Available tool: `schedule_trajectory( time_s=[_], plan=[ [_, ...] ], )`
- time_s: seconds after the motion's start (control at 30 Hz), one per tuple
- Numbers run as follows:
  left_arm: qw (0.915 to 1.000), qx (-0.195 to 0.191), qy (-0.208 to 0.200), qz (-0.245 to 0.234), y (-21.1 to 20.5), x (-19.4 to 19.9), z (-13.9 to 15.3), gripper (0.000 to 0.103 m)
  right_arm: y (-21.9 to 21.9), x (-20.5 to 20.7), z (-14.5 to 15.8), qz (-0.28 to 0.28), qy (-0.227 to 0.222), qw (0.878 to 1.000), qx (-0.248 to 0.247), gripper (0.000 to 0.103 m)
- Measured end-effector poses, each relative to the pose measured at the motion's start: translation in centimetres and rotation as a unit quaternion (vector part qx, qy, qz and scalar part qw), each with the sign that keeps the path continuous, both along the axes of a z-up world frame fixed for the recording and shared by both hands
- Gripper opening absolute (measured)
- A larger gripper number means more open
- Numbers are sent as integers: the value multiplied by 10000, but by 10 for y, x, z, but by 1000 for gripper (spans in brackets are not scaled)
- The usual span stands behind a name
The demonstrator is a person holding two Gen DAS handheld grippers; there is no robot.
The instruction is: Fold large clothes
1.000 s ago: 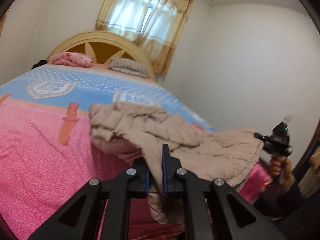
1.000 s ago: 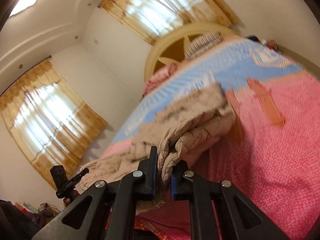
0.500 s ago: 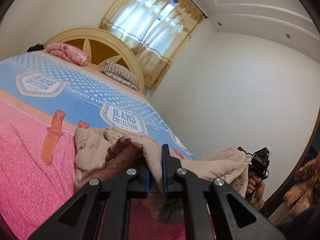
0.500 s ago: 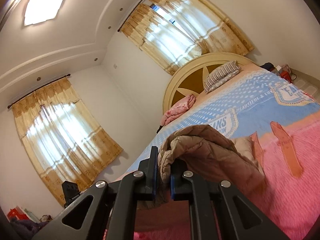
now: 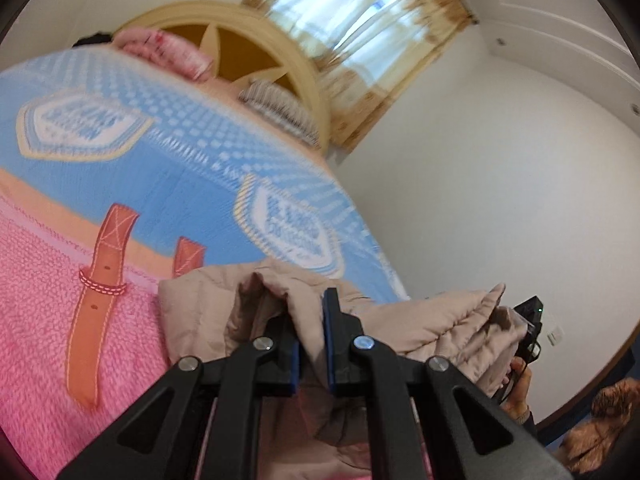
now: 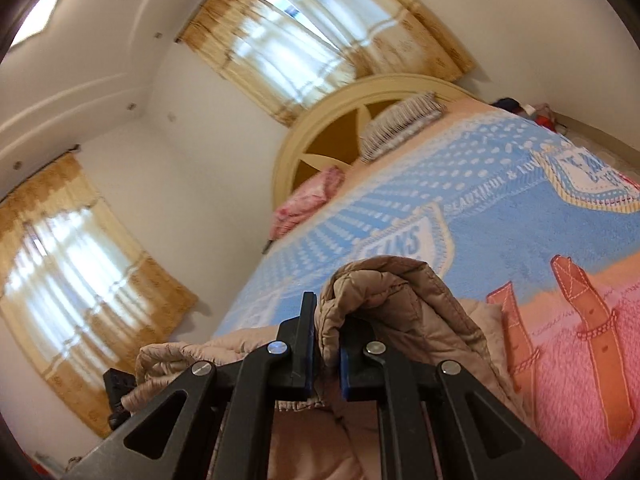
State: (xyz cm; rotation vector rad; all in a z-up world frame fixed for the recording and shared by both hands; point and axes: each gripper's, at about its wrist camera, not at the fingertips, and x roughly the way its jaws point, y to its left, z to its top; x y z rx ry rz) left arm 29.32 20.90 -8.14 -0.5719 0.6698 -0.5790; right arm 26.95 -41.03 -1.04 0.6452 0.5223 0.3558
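Note:
A beige quilted jacket (image 5: 432,320) is held up over the foot of the bed (image 5: 48,320). My left gripper (image 5: 311,320) is shut on a fold of it, and the fabric drapes down over both fingers. My right gripper (image 6: 323,336) is shut on another bunched edge of the jacket (image 6: 392,296), which curls over its right finger. The right gripper also shows at the right edge of the left wrist view (image 5: 528,320), with the jacket stretched between the two. The left gripper shows as a dark shape in the right wrist view (image 6: 118,392).
The bed has a pink and blue cover (image 6: 520,216) with printed orange straps. A pink pillow (image 5: 160,50), a striped pillow (image 5: 276,110) and a cream headboard (image 5: 256,28) stand at the far end. White walls and curtained windows (image 6: 288,40) surround it.
Both grippers have lifted the jacket off the bed and carried it toward the headboard. The views tilted upward, then partly back down. Both stay shut on the fabric.

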Motion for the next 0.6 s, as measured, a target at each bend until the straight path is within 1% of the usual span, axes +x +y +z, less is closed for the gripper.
schedule_trajectory(
  time_s=[0.07,0.13,0.2,0.23,0.27,0.37,0.43,0.5,0.53,0.57,0.6],
  plan=[
    [9998,64,176,1,-1,18,-10,12,-1,25,-13,-84,159,9998,-111,8],
    [9993,178,333,55,-3,31,-15,18,-2,47,-24,-144,293,9993,-200,8],
    [9988,262,407,65,-4,40,-15,21,-3,68,-37,-208,431,9984,-307,8],
    [9985,282,473,68,-4,46,-14,25,-5,75,-43,-226,483,9981,-311,8],
    [9980,244,584,57,-2,51,-14,29,-6,85,-51,-250,555,9976,-325,8],
    [9978,117,655,16,7,62,-12,36,-7,109,-69,-271,715,9964,-366,8],
    [9975,59,708,-47,12,65,-10,39,-8,125,-81,-294,817,9954,-415,8],
    [9972,-30,749,-75,17,69,-9,39,-8,135,-92,-308,896,9946,-417,8],
    [9969,-49,779,-49,20,69,-8,42,-8,139,-96,-304,924,9943,-426,8],
    [9971,10,756,98,24,70,-5,63,-8,143,-102,-302,968,9939,-443,8],
    [9969,137,669,400,32,67,0,76,-8,147,-108,-299,1025,9933,-448,8]
  ],
)
